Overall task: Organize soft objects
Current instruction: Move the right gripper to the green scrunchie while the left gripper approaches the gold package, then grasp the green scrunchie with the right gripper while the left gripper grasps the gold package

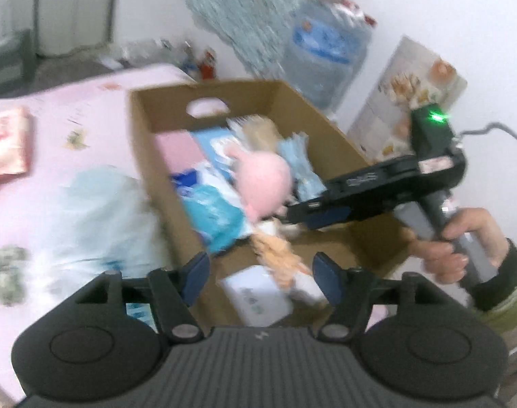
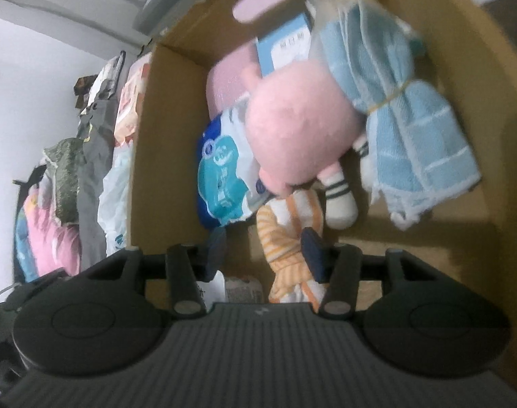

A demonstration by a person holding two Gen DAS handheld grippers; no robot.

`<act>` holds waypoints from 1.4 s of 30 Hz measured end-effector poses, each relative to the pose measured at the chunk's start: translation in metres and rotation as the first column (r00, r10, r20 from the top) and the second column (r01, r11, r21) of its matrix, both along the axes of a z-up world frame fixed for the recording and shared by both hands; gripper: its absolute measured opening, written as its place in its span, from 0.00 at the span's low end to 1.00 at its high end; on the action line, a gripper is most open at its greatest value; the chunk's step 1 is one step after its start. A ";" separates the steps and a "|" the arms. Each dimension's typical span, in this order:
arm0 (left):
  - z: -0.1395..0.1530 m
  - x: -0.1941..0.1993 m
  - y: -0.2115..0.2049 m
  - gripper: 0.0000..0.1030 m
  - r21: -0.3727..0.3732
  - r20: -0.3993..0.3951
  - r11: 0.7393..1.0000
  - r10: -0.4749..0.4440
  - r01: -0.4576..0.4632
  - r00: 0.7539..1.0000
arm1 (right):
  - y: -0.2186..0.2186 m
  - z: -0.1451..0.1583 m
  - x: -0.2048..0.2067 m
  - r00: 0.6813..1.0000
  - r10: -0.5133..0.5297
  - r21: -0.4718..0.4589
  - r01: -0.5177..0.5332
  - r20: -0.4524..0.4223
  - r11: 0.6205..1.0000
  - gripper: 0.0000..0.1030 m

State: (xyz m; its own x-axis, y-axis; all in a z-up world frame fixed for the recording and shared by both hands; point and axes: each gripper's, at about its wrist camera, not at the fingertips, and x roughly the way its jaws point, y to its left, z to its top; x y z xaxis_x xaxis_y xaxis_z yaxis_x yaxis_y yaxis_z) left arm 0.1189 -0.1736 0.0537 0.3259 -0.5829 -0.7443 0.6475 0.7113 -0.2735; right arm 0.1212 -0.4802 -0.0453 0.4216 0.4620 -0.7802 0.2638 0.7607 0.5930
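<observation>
Both claws gape empty, left gripper (image 1: 262, 272) and right gripper (image 2: 265, 251), over the cardboard box (image 2: 156, 142); pack lettering too blurred to read.

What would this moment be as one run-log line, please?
left gripper: open, empty | right gripper: open over striped cloth | pink plush: in cardboard box

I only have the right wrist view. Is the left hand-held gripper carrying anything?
Observer: No. The left hand-held gripper is open with nothing between its fingers, above the near end of the cardboard box.
Operator: Anything soft outside the box?
Observer: Yes, a pale blue plastic bag lies on the pink bedsheet against the box's left wall.
Operator: Where is my gripper from there?
Observer: The right hand-held gripper reaches in over the right wall, its tip beside the pink plush toy.
</observation>
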 end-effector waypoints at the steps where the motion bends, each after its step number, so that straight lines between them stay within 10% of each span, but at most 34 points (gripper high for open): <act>1: 0.002 -0.001 0.011 0.68 -0.007 0.015 1.000 0.027 -0.027 1.000 | 0.002 0.007 -0.001 1.000 0.000 -0.016 0.000 0.018 1.000 0.51; 8: 0.004 -0.007 0.114 0.68 -0.022 0.087 0.964 0.264 -0.263 0.961 | 0.031 0.061 -0.003 0.989 0.026 -0.093 -0.012 0.148 0.996 0.53; 15: -0.029 -0.014 0.215 0.68 0.108 0.121 0.850 0.504 -0.516 0.855 | 0.125 0.103 0.028 0.936 0.221 -0.076 -0.208 0.275 0.975 0.56; 20: -0.072 -0.011 0.260 0.69 0.221 0.031 0.763 0.616 -0.607 0.787 | 0.222 0.106 0.070 0.866 0.413 -0.159 -0.382 0.283 0.910 0.74; 25: -0.100 0.002 0.273 0.75 0.228 -0.044 0.738 0.660 -0.635 0.750 | 0.316 0.094 0.120 0.773 0.587 -0.281 -0.524 0.238 0.804 0.88; 31: -0.119 0.014 0.265 0.89 0.253 -0.012 0.732 0.656 -0.632 0.755 | 0.397 0.041 0.172 0.719 0.692 -0.435 -0.601 0.073 0.670 0.88; 42: -0.126 0.015 0.258 0.87 0.319 0.073 0.722 0.627 -0.614 0.776 | 0.431 -0.038 0.208 0.703 0.698 -0.524 -0.649 -0.135 0.552 0.87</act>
State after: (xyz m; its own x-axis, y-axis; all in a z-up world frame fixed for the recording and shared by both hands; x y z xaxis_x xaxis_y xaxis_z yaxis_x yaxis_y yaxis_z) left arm 0.1342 0.0843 -0.0725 0.5004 0.0010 -0.8658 0.0253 0.9996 0.0158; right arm 0.3296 -0.0488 -0.0829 0.2241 0.1932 -0.9552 -0.4808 0.8745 0.0641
